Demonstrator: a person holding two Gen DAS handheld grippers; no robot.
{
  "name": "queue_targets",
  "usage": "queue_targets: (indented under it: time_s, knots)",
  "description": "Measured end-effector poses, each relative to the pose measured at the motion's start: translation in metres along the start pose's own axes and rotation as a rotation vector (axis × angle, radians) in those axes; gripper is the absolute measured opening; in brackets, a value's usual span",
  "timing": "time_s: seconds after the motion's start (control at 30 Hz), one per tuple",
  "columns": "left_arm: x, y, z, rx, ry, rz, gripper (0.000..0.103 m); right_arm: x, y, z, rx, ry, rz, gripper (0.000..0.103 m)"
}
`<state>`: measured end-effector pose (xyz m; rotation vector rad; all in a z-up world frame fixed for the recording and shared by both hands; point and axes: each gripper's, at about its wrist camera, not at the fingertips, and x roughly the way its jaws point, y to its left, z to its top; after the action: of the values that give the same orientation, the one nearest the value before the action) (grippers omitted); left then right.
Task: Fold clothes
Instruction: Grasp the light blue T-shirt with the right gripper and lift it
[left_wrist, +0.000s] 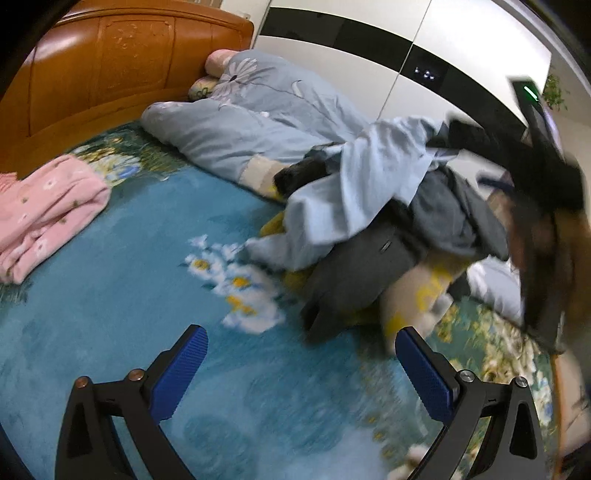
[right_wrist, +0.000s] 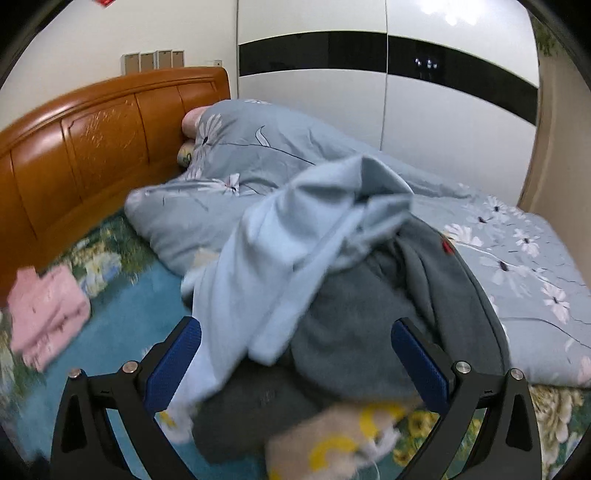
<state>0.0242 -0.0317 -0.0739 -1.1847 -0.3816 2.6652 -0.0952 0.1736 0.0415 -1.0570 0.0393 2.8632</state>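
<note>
A heap of unfolded clothes lies on the bed: a light blue garment (left_wrist: 354, 184) (right_wrist: 280, 258) on top, dark grey garments (left_wrist: 354, 277) (right_wrist: 362, 332) under it, and a beige piece with yellow print (left_wrist: 424, 291) (right_wrist: 332, 446) at the front. A folded pink garment (left_wrist: 44, 214) (right_wrist: 48, 314) lies apart at the left. My left gripper (left_wrist: 301, 347) is open and empty above the blue floral bedsheet (left_wrist: 110, 314), left of the heap. My right gripper (right_wrist: 295, 339) is open, its jaws either side of the heap, holding nothing.
A grey-blue floral duvet (left_wrist: 258, 122) (right_wrist: 266, 158) is bunched behind the heap against the orange wooden headboard (left_wrist: 110, 66) (right_wrist: 92, 147). A white wardrobe with a black band (right_wrist: 406, 92) stands behind the bed. The other gripper's black body (left_wrist: 546, 177) blurs at the right.
</note>
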Motion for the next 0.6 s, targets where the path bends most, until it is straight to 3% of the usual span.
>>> queue_targets:
  time_s: [0.17, 0.23, 0.33, 0.47, 0.6]
  knots:
    - [-0.003, 0.034, -0.031, -0.159, 0.015, -0.02, 0.103, 0.053, 0.02, 0.028, -0.008, 0.129, -0.001, 0.077]
    - [-0.007, 0.048, -0.041, -0.212, 0.008, -0.024, 0.103, 0.067, 0.019, 0.031, 0.035, 0.165, -0.019, 0.03]
    - [-0.02, 0.064, -0.043, -0.252, -0.042, -0.009, 0.103, 0.068, 0.013, 0.038, 0.137, 0.175, -0.033, 0.014]
    - [-0.028, 0.086, -0.044, -0.325, -0.087, -0.007, 0.103, 0.02, 0.018, 0.063, 0.114, 0.061, -0.008, 0.011]
    - [-0.033, 0.101, -0.045, -0.398, -0.094, -0.03, 0.103, -0.051, 0.022, 0.094, 0.109, -0.065, 0.11, 0.01]
